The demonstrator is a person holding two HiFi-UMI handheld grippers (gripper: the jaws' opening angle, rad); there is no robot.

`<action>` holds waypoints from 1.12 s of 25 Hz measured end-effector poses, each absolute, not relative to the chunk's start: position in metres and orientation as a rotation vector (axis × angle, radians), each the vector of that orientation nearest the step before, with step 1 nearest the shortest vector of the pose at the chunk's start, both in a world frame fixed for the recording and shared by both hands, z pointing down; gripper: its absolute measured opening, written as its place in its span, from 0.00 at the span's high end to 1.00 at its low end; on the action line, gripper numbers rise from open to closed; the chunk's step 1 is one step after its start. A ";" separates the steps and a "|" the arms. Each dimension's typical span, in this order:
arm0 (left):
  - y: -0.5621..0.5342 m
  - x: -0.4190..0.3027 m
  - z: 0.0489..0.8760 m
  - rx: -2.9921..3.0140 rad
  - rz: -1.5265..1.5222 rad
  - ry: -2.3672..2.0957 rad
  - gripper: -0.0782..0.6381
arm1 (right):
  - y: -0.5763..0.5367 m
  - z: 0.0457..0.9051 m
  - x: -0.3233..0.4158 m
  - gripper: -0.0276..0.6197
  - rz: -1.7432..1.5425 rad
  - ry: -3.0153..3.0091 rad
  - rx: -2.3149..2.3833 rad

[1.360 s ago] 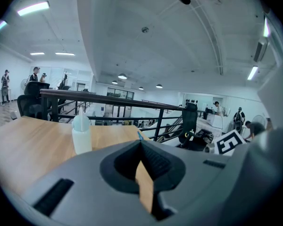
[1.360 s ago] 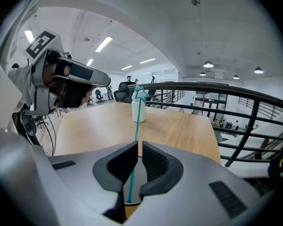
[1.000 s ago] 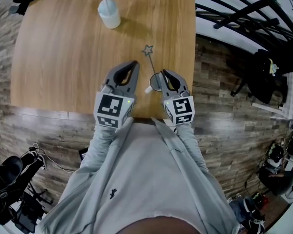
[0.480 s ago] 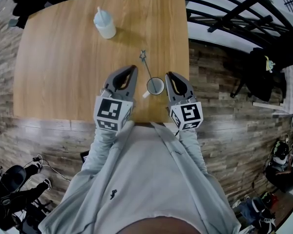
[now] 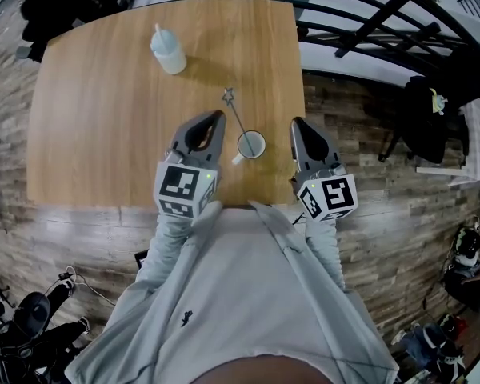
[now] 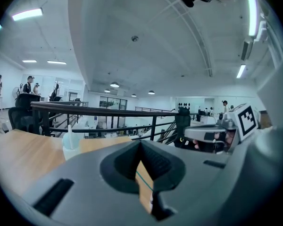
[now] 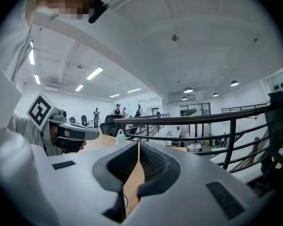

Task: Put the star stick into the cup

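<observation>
One big wooden surface (image 5: 104, 134) is carrying everything. The left gripper (image 5: 217, 115) and right gripper (image 5: 296, 123) are both sitting shut and empty, with the cup (image 5: 251, 145) standing between them. The star stick (image 5: 234, 112) seems to be leaning out of the cup, close to the left gripper's tip, so backing away gently without bumping it is looking best.

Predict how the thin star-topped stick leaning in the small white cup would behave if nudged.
The thin star-topped stick looks light and stiff: it leans straight. Resting on the rim of the small white cup, it would likely slide round if nudged. A harder push might tip the cup.
</observation>
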State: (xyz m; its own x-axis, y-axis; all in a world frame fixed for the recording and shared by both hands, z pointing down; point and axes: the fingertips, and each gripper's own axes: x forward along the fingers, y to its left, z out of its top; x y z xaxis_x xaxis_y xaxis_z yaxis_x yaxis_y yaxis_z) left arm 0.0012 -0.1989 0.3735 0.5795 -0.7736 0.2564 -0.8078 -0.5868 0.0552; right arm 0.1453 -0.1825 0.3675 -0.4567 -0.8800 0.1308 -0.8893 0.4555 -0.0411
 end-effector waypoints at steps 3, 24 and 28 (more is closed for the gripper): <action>-0.199 0.003 0.370 2.649 0.300 -1.337 0.87 | -0.178 0.355 0.156 0.93 0.146 -2.608 1.613; -0.192 0.000 0.366 2.653 0.275 -1.377 0.87 | -0.165 0.340 0.173 0.93 0.125 -2.641 1.671; -0.191 -0.002 0.364 2.652 0.271 -1.381 0.87 | -0.166 0.341 0.169 0.93 0.122 -2.635 1.663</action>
